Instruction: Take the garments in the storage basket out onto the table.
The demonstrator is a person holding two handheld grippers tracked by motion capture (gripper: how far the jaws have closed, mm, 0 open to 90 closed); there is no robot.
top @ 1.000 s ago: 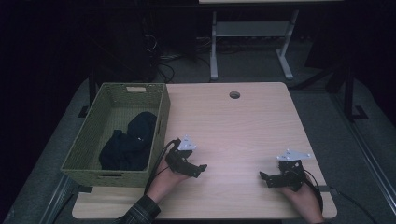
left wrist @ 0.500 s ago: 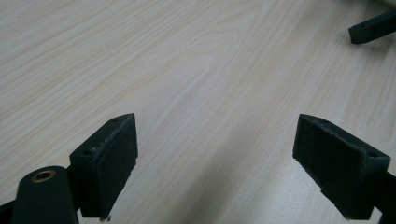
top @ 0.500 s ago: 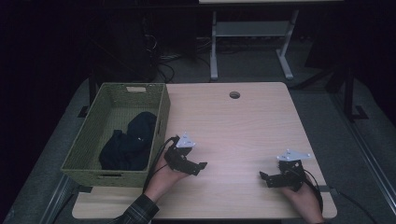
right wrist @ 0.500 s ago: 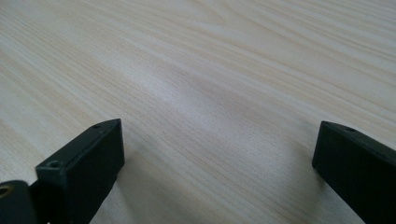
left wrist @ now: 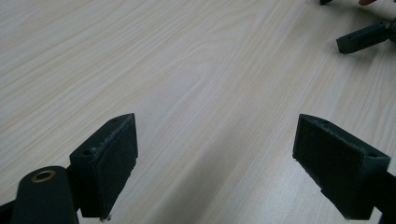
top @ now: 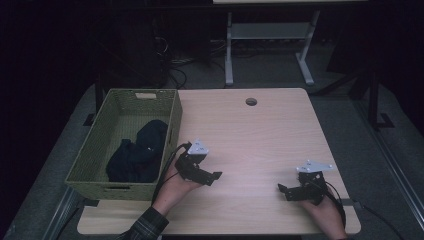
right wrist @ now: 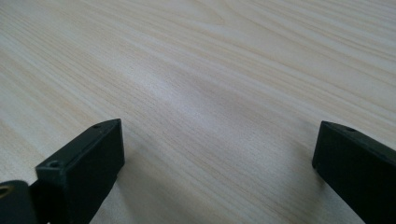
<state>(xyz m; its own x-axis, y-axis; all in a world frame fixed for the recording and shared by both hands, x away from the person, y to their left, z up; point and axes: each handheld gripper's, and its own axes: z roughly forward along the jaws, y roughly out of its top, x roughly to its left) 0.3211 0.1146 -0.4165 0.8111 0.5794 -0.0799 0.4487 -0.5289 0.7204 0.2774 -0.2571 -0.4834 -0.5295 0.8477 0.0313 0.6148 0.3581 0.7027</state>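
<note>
High view: dark cloth (top: 137,152) lies bunched in the woven basket (top: 172,125) at the table's (top: 260,135) left edge. Left gripper (top: 212,176) and right gripper (top: 284,190) rest spread wide, empty. Cloth is probably soft, light and limp; pinch a raised fold.

Your left gripper (top: 212,176) edges slightly toward the table's (top: 260,130) middle, its jaws spread wide.

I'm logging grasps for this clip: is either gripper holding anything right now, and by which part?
Nothing is held. The left gripper and the right gripper both stand open over bare table; the dark clothes lie in the basket.
</note>
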